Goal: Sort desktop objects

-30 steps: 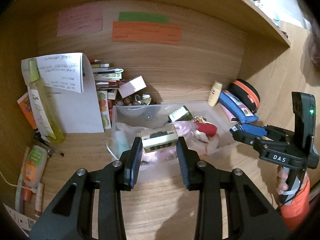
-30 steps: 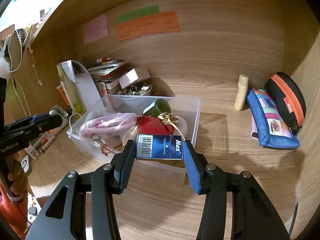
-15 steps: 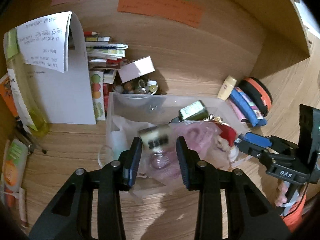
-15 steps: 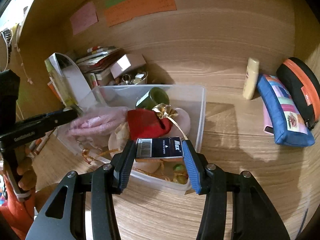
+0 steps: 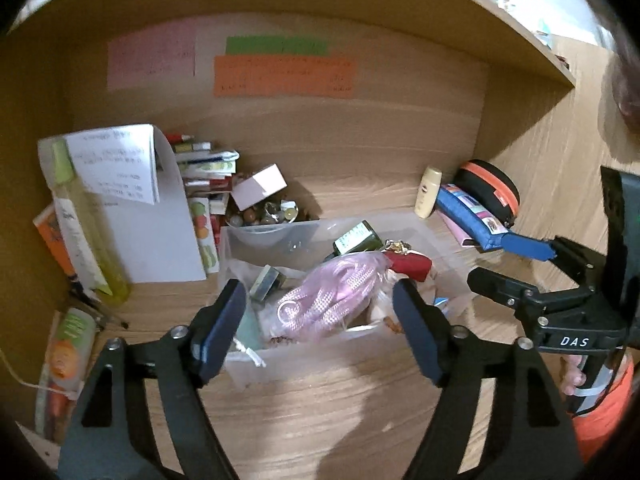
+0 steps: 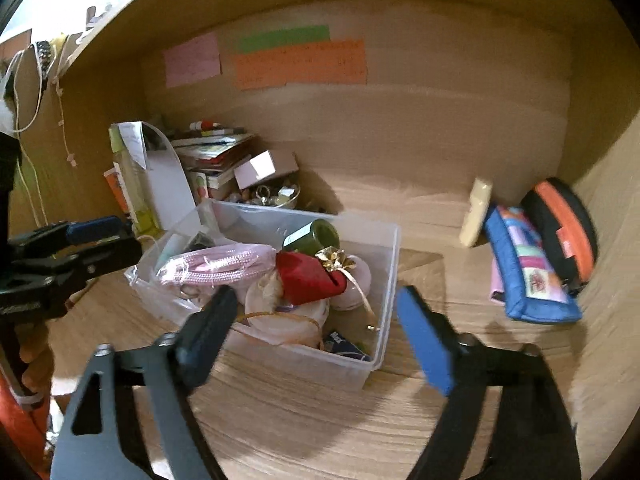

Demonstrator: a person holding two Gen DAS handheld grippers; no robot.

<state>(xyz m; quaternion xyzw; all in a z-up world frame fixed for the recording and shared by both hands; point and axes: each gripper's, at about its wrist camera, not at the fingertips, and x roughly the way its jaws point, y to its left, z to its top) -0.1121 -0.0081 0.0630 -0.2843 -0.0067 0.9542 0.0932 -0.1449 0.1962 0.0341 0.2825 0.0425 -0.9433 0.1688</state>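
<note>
A clear plastic bin (image 5: 304, 356) (image 6: 390, 248) sits on the wooden desk and holds several items: a pink bag (image 5: 336, 288) (image 6: 224, 264), a red pouch (image 6: 312, 276), a green bottle (image 5: 358, 238) (image 6: 316, 236). A small gold box (image 5: 266, 282) lies in the bin's left part. A dark blue box (image 6: 344, 346) lies in its near right corner. My left gripper (image 5: 320, 320) is open and empty just before the bin. My right gripper (image 6: 316, 324) is open and empty, also seen from the side in the left wrist view (image 5: 516, 264).
A stack of books (image 5: 204, 168), a bowl of trinkets (image 5: 268, 214), a white folded paper (image 5: 132, 200) and a yellow bottle (image 5: 84, 232) stand at the back left. A cream tube (image 6: 476, 212), a blue pouch (image 6: 528, 268) and a black-orange case (image 6: 564, 224) lie at the right.
Both grippers opened. The gold box dropped from the left gripper into the bin, the blue box from the right gripper into the bin's near corner. Both grippers pulled back.
</note>
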